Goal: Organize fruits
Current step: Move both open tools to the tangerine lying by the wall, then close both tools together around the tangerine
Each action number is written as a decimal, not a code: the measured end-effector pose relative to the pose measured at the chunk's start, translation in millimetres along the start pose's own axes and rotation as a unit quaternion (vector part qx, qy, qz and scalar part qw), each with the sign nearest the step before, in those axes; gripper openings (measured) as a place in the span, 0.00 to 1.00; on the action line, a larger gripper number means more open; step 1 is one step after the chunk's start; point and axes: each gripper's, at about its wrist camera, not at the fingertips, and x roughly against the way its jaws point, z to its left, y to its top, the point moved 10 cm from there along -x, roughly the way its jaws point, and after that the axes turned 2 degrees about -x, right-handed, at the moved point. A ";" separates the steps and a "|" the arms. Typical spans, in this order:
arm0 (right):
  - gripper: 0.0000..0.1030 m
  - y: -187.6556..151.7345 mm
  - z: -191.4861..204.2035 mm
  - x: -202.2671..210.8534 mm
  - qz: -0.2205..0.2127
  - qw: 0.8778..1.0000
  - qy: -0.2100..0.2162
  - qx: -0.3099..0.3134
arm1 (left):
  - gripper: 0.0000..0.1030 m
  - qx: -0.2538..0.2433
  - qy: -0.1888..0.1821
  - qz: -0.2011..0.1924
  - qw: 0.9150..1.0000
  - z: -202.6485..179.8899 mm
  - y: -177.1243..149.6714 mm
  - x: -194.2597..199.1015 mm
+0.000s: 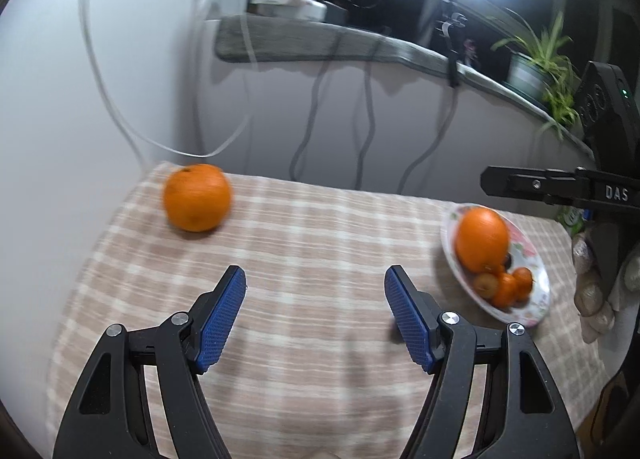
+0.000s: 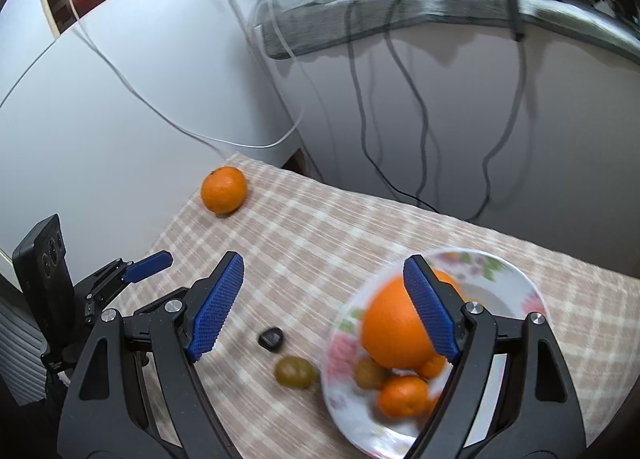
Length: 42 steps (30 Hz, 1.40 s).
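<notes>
My left gripper (image 1: 315, 279), black-armed with blue ridged pads, hangs over the beige-and-white checked tablecloth (image 1: 304, 227) with its jaws spread wide and nothing between them; a loose round orange (image 1: 197, 197) sits on the cloth near the far left corner, well apart from the pads and close to the pale wall; to the right stands a white floral-patterned plate (image 1: 532, 259) carrying one large orange (image 1: 482, 239) with several smaller orange fruits (image 1: 508, 287) crowded against its near side. My right gripper (image 2: 323, 279), of the same build, is likewise held open and grips nothing; its right pad overlaps the large orange (image 2: 394, 325) in the right wrist view, though I cannot tell whether it touches the fruit; the plate (image 2: 500, 271) lies below that pad, with small orange fruits (image 2: 402, 395) at its near edge; a small olive-green round fruit (image 2: 294, 371) rests on the cloth just beside the plate's left rim, and a small dark glossy fruit (image 2: 271, 338) lies near it, both between the two pads in this view; the loose orange (image 2: 223, 189) remains far off at the cloth's back corner; grey and white cables (image 2: 420, 131) hang from a grey ledge (image 2: 400, 11) behind the table.
</notes>
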 end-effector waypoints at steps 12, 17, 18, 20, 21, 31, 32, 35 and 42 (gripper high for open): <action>0.82 26.7 58.3 -66.0 0.033 0.998 0.045 0.007 | 0.70 0.059 0.035 -0.002 0.998 82.9 11.5 -18.5; 0.82 35.7 76.7 -99.5 0.060 0.996 0.061 0.004 | 0.70 0.064 0.036 0.005 0.997 96.6 14.7 -37.6; 0.82 37.1 80.0 -107.3 0.066 0.996 0.065 0.001 | 0.70 0.063 0.036 0.007 0.997 97.2 15.4 -40.9; 0.82 40.3 85.3 -121.1 0.076 0.994 0.073 -0.007 | 0.70 0.062 0.036 0.010 0.997 98.9 17.5 -48.7; 0.82 41.5 87.0 -126.6 0.080 0.994 0.076 -0.011 | 0.70 0.062 0.035 0.011 0.997 99.1 18.5 -51.7; 0.82 51.9 99.3 -181.1 0.109 0.987 0.107 -0.053 | 0.70 0.095 0.013 0.015 0.995 108.9 26.8 -77.4; 0.82 52.6 100.4 -186.0 0.112 0.986 0.108 -0.054 | 0.70 0.099 0.011 0.015 0.995 109.7 27.2 -79.0; 0.82 51.6 102.8 -196.3 0.119 0.985 0.113 -0.059 | 0.70 0.105 0.003 0.016 0.994 111.6 27.8 -82.4; 0.82 46.8 108.5 -218.3 0.132 0.981 0.121 -0.068 | 0.70 0.120 -0.008 0.023 0.992 115.9 27.6 -90.4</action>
